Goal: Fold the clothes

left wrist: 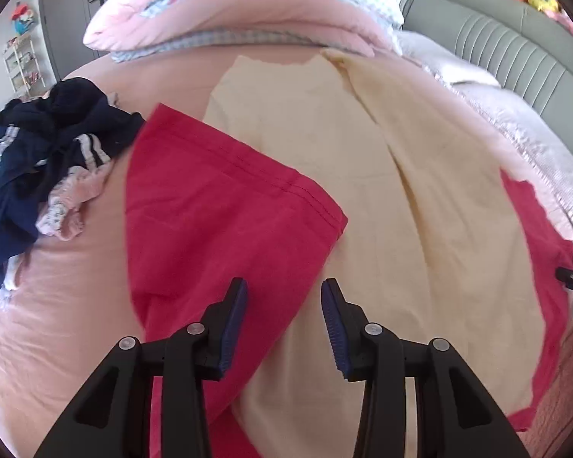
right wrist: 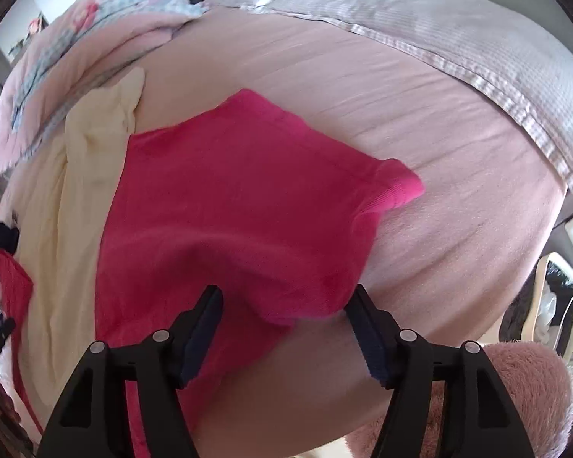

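- Left wrist view: the left gripper hangs with jaws apart and empty over the red-and-cream garment; a red sleeve lies folded across the cream body at 11 o'clock.
- The right gripper stands apart too, a raised red fold between its fingers, unclamped.
- At 9 o'clock a dark clothes pile sits on the pink bed.
- Risk: closing on 1 layer only could drag the fold askew.

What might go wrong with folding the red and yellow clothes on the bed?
The folded red sleeve lies loose on the cream-yellow front panel, and the open left gripper may drag it out of place. The open right gripper straddles a raised pink-red fabric ridge; closing there might pinch the pink bedsheet too.
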